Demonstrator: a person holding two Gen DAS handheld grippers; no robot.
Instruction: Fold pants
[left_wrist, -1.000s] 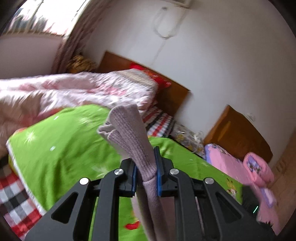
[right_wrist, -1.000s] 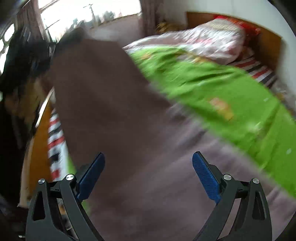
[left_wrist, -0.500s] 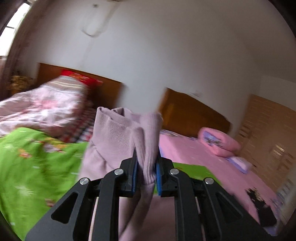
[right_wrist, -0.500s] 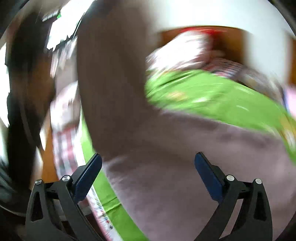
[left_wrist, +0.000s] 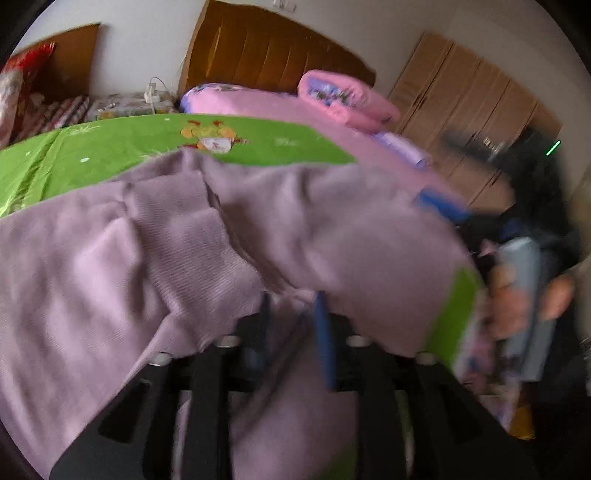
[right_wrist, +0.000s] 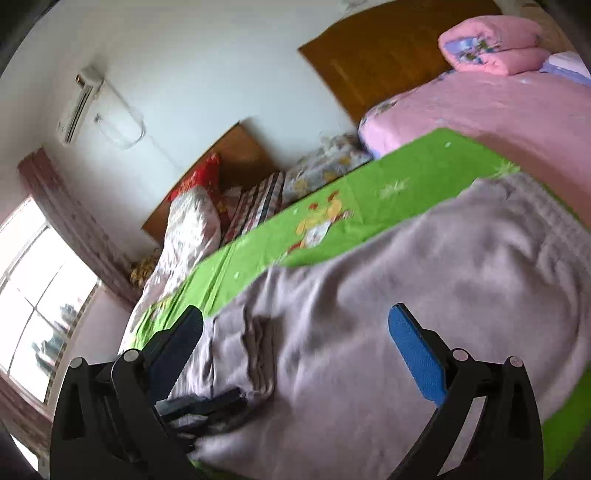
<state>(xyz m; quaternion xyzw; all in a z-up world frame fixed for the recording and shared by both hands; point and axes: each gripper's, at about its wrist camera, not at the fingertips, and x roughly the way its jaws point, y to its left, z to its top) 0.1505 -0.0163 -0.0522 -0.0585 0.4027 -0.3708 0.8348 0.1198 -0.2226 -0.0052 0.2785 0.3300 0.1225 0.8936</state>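
Lilac pants (left_wrist: 155, 236) fill the lower frame on the green sheet (left_wrist: 110, 147); left tongs (left_wrist: 293, 328) have just been opening, cloth still between the parted pads; right tongs (right_wrist: 295, 350) gape wide, gripping nothing.

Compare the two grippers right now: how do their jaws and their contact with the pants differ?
The left gripper has its jaws only narrowly parted, having just been opening, with a fold of the lilac pants between them; the right gripper stands wide open with nothing between its pads. The left is half buried under cloth; the right hangs clear above it. Both point down at the pants on the green sheet.
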